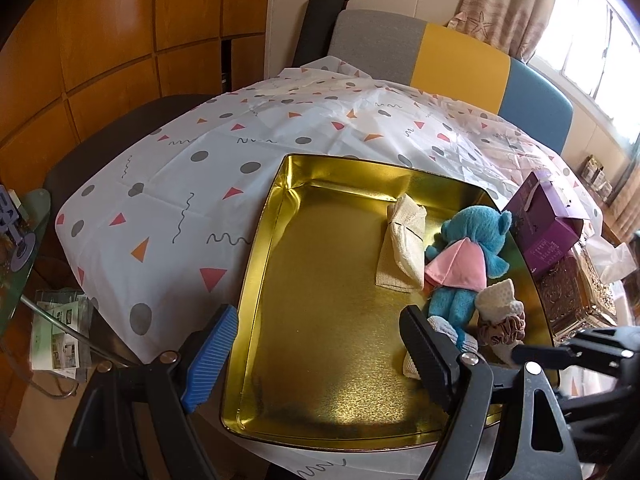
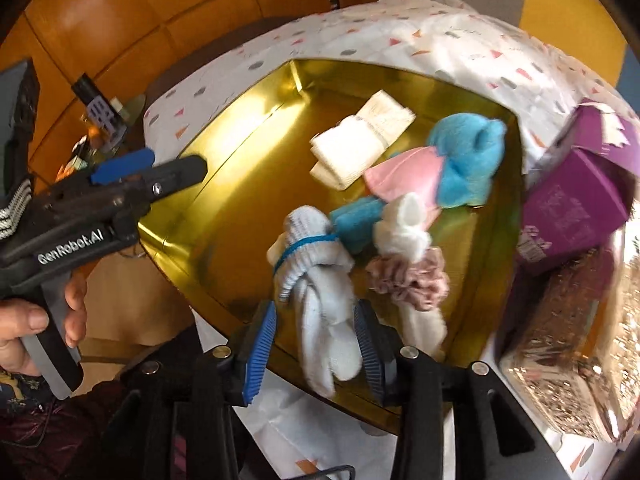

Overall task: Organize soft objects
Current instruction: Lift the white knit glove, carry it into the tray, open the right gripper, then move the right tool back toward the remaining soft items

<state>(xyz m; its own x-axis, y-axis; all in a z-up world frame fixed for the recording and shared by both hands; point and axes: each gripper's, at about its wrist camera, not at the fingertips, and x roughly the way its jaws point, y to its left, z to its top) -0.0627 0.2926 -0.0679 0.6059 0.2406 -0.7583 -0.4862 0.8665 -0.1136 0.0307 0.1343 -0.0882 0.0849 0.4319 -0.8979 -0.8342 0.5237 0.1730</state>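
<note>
A gold tin tray (image 1: 320, 360) (image 2: 232, 200) lies on the table. In it are a blue plush bear with a pink cape (image 1: 468, 248) (image 2: 468, 168), a folded cream cloth (image 1: 404, 248) (image 2: 360, 144), a small white sock (image 1: 496, 296) (image 2: 404, 228) and a pink scrunchie (image 1: 504, 328) (image 2: 416, 280). A white sock bundle tied with a blue band (image 2: 316, 276) (image 1: 448, 340) rests on the tray's near edge between the fingers of my right gripper (image 2: 316, 308). The jaws stand apart, with a gap at the blue pad. My left gripper (image 1: 320, 356) (image 2: 176, 164) hangs open and empty across the tray's left rim.
A purple carton (image 1: 544, 224) (image 2: 576, 200) and an ornate bronze box (image 1: 576, 300) (image 2: 560, 340) stand close against the tray's right side. The patterned tablecloth (image 1: 180, 200) stretches left and behind. A glass side table (image 1: 24, 240) sits low at the left, and a chair back (image 1: 460, 60) rises behind.
</note>
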